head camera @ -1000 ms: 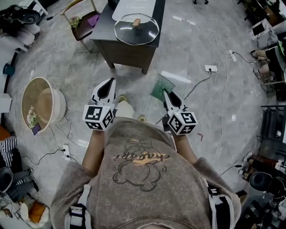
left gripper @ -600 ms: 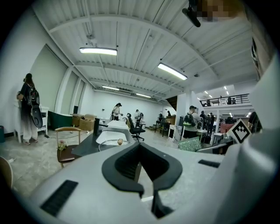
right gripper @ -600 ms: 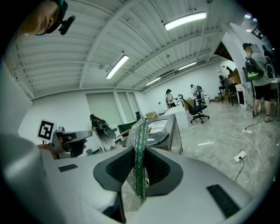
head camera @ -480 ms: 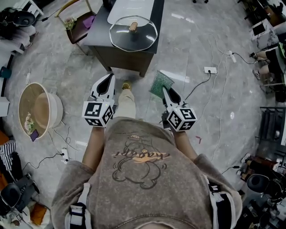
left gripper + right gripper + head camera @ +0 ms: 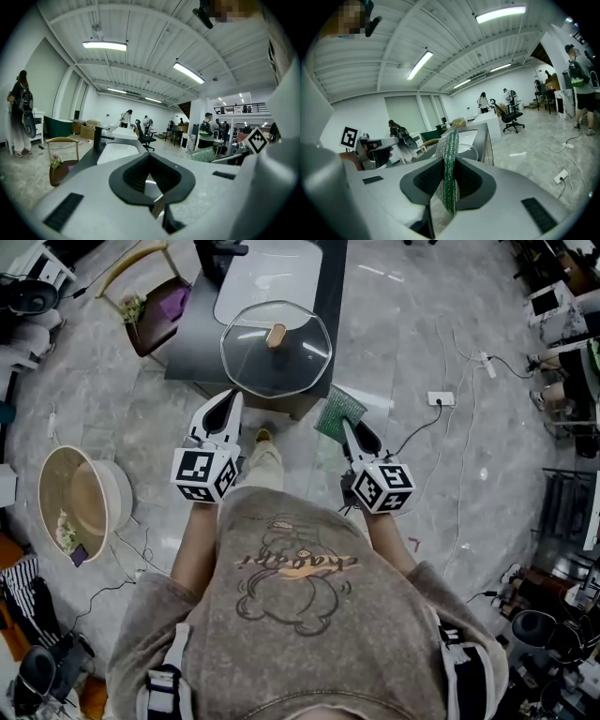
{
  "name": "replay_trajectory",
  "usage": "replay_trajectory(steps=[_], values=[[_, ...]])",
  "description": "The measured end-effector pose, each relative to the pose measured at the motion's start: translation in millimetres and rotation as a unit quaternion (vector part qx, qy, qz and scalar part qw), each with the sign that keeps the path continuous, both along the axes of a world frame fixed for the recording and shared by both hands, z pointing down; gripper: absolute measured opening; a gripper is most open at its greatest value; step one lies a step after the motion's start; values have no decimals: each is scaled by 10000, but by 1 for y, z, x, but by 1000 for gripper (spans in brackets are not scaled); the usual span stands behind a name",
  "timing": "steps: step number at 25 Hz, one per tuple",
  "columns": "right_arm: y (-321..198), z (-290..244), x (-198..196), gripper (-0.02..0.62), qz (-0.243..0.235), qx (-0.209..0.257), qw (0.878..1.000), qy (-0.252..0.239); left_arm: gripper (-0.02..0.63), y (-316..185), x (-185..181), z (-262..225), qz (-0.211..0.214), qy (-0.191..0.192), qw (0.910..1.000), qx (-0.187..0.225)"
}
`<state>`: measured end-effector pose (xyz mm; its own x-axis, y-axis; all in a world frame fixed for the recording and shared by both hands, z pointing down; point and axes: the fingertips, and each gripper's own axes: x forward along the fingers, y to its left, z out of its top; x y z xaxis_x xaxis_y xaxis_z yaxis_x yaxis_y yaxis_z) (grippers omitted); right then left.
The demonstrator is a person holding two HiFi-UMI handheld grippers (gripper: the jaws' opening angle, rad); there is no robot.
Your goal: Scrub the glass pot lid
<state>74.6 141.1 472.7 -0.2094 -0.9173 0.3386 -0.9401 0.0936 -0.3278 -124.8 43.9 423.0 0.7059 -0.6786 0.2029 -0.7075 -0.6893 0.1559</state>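
Approach step, no scrubbing yet. Left gripper [image 5: 231, 396] jaws together, empty; right gripper [image 5: 347, 425] clamped on green scrub pad [image 5: 337, 412]. Glass pot lid [image 5: 277, 352] sits at dark counter's [image 5: 192, 345] near corner, seemingly overhanging the edge. Next: left steadies lid, right brings pad down. Floor around open; chair [image 5: 159, 304] stands left of counter.
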Motion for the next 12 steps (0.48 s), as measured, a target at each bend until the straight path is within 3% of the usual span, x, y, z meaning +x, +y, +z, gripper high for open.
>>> replay_trajectory(steps=[12], values=[[-144, -15, 30, 87, 230, -128, 9996, 104, 9, -133, 48, -3, 598, -119, 9978, -254]])
